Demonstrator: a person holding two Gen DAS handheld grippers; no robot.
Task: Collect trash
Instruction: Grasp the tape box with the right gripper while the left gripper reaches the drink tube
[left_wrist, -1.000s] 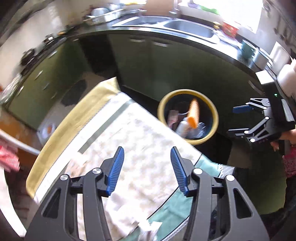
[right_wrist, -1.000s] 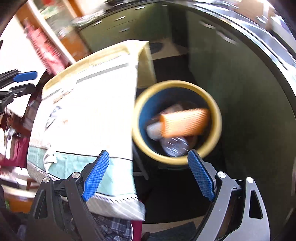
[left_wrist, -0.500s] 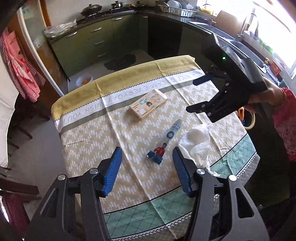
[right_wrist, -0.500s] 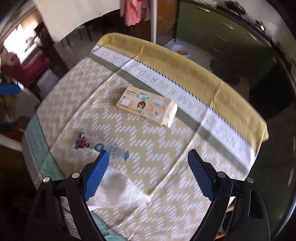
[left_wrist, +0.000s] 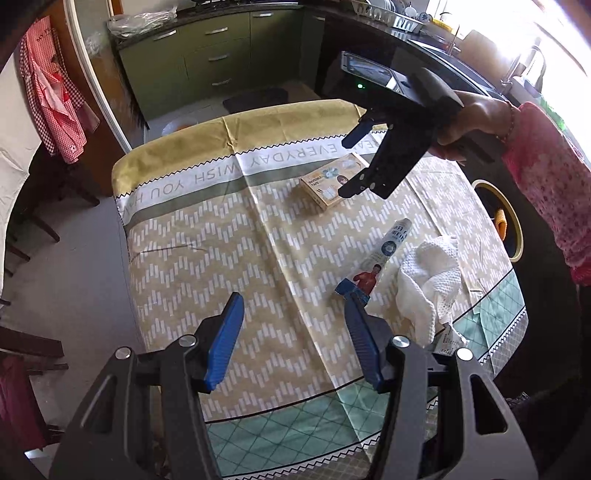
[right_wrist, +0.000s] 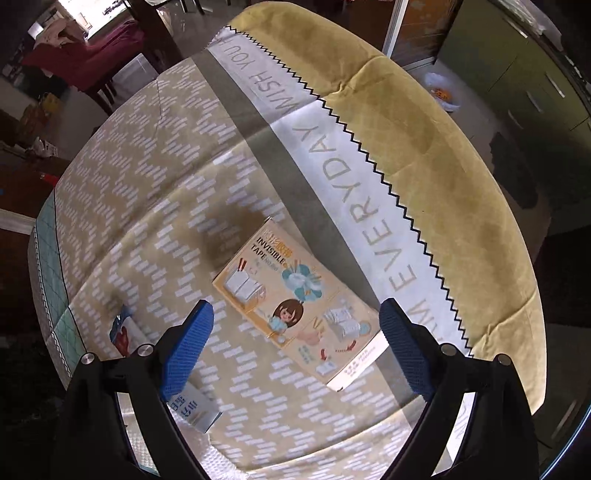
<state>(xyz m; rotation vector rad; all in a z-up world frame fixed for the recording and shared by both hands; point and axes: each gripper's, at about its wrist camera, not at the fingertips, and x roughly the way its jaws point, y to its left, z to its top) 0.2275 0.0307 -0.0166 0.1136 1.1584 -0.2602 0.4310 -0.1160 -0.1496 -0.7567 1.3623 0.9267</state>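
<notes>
**Kid:** Why are the right tongs (right_wrist: 295, 350) hanging over that flat cardboard tape box with the cartoon girl on it (right_wrist: 295, 306)?

**Me:** I think the box is the next bit of trash. The tongs point down at it with their blue pads spread wide, one on each side. They are above it and hold nothing.

**Kid:** And the left tongs (left_wrist: 291, 339)?

**Me:** They are about half open and empty too. They tilt down over the near part of the worktop with the zigzag cloth (left_wrist: 207, 258). The long squashed tube wrapper with a red figure printed on it (left_wrist: 373, 266) lies just past their right pad, so my guess is they want that one.

**Kid:** What's the white bumpy thing?

**Me:** A crumpled white paper towel (left_wrist: 428, 280). It sits right of the tube, near the right edge. It looks soft and will squash when pinched.

**Kid:** Where does it all go?

**Me:** See the round bin with the yellow rim (left_wrist: 513, 225)? It stands on the floor past the right edge of the worktop, under the person's pink sleeve (left_wrist: 543, 184). It's close, so each piece only needs a short carry.

**Kid:** So nothing is picked up yet?

**Me:** Right. All three pieces lie on the cloth.
</notes>
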